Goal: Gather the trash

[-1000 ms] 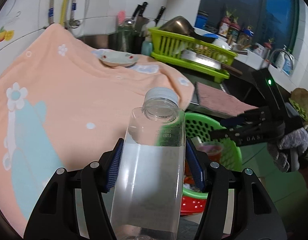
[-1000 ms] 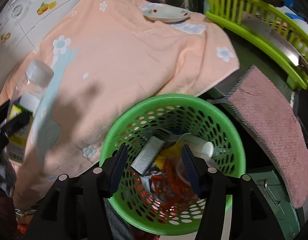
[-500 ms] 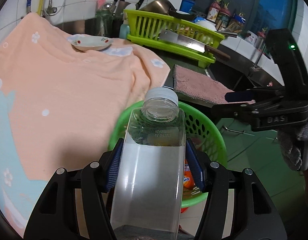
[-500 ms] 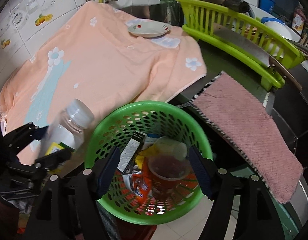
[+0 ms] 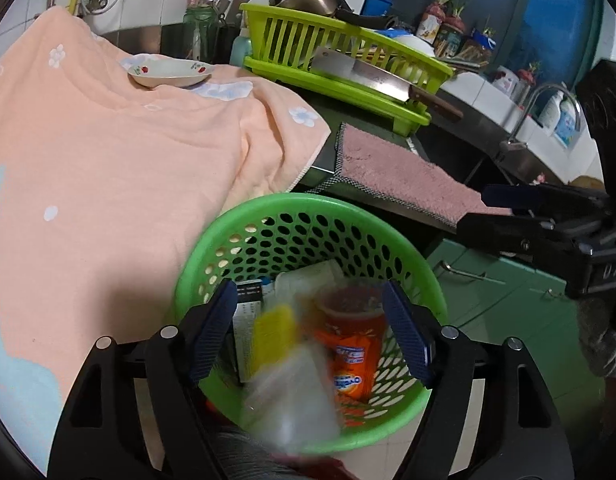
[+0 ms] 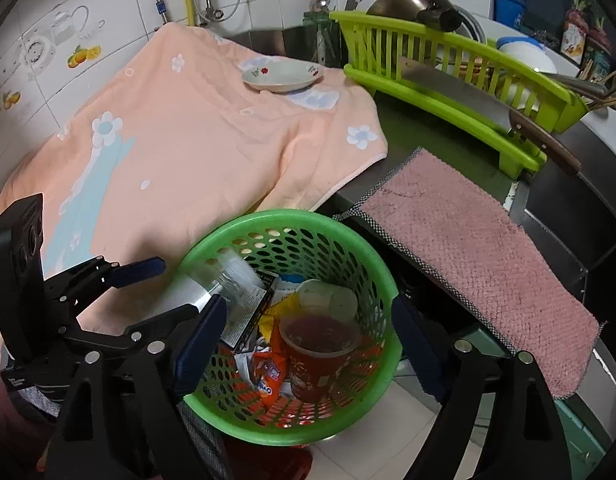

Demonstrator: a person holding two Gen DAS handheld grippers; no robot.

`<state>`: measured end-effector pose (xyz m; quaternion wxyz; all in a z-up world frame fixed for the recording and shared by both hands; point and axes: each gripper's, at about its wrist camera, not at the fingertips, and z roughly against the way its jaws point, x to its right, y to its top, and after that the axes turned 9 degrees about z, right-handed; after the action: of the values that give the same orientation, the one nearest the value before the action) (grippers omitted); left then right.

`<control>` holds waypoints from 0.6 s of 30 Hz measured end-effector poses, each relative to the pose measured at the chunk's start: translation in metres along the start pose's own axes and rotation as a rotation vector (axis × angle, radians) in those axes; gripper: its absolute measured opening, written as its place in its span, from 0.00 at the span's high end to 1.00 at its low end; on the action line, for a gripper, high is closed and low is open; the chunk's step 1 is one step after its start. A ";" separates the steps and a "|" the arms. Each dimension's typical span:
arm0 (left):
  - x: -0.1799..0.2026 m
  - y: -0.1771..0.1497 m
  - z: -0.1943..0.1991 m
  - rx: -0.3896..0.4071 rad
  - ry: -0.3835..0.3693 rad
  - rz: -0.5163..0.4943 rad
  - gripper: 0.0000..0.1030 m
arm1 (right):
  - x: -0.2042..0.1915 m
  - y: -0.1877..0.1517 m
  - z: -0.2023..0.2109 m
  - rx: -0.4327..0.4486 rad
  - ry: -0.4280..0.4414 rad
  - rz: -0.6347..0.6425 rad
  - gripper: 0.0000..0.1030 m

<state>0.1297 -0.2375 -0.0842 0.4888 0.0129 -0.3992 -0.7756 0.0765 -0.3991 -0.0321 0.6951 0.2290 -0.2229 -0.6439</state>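
A clear plastic bottle (image 5: 291, 392) shows as a blur, tipped over and dropping into the green perforated basket (image 5: 308, 204). My left gripper (image 5: 308, 292) hovers just above the basket's near rim with its jaws opening, and the pads no longer touch the bottle. From the right wrist view the bottle (image 6: 223, 280) is just off the left gripper (image 6: 167, 292), inside the basket (image 6: 291, 216). My right gripper (image 6: 308, 340) is over the basket, jaws opening, with nothing between them. A red cup (image 6: 320, 344), an orange wrapper (image 6: 267, 376) and a small box (image 6: 247, 312) lie inside.
A peach towel (image 6: 195, 132) covers the counter on the left, with a small plate (image 6: 281, 74) on it. A lime dish rack (image 6: 448, 68) holds a cleaver (image 6: 456, 92). A pink cloth (image 6: 480, 248) hangs over the counter edge. Tiled floor lies under the basket.
The left jaws spread and let go of the bottle, which now falls into the basket. The right jaws widened and drew back above the basket.
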 end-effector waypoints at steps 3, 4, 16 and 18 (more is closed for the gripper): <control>-0.002 -0.001 0.004 0.009 -0.002 0.011 0.27 | -0.004 -0.003 0.004 0.023 -0.026 0.008 0.15; -0.003 -0.002 0.006 0.011 -0.002 0.015 0.26 | -0.005 -0.004 0.006 0.031 -0.029 0.008 0.14; -0.029 -0.003 0.055 0.096 0.088 0.054 0.12 | -0.034 -0.015 0.010 0.080 -0.026 0.003 0.11; -0.031 -0.003 0.064 0.111 0.117 0.049 0.09 | -0.040 -0.017 0.009 0.085 -0.017 0.000 0.11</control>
<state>0.1176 -0.1742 -0.0542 0.5287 0.0753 -0.4126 -0.7379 0.0548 -0.3607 -0.0354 0.6830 0.2527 -0.2559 -0.6358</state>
